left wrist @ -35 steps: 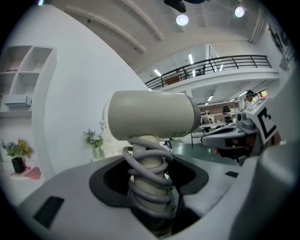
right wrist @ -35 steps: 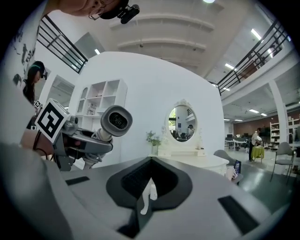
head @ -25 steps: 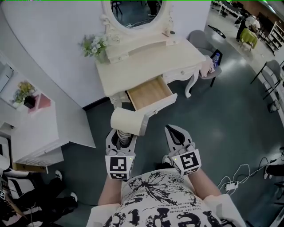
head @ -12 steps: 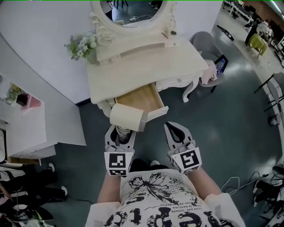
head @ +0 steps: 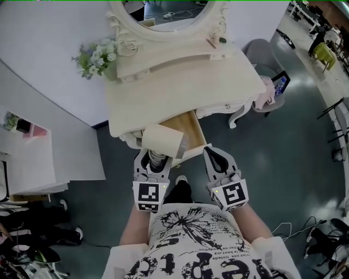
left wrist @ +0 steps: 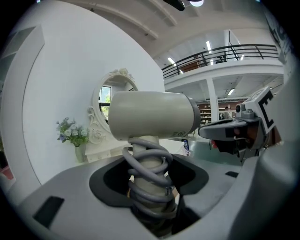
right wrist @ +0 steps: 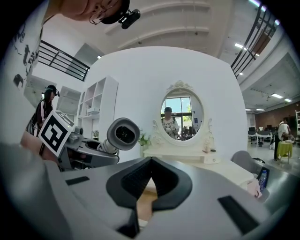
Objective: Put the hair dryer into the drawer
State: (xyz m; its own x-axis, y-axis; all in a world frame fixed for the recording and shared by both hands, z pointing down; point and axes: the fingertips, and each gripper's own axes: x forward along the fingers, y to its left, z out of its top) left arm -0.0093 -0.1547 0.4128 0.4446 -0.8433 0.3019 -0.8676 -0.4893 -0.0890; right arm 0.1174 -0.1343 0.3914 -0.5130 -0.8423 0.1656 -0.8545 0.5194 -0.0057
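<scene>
Hair dryer [head: 161, 140]: over the front left corner of the open drawer [head: 189, 124]; handle runs along the left jaws, barrel lies crosswise, one round end facing the right gripper.
Left gripper [head: 152, 161]: clamped on the dryer's handle.
Right gripper [head: 217, 158]: jaws closed together, empty.

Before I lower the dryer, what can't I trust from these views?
- Drawer interior: head view, mostly covered by the hair dryer and tabletop; contents unknown.
- Cord end and plug: left gripper view, hidden down between the fingers of the left gripper.
- Small item beside the mirror: head view, too small to identify.
</scene>
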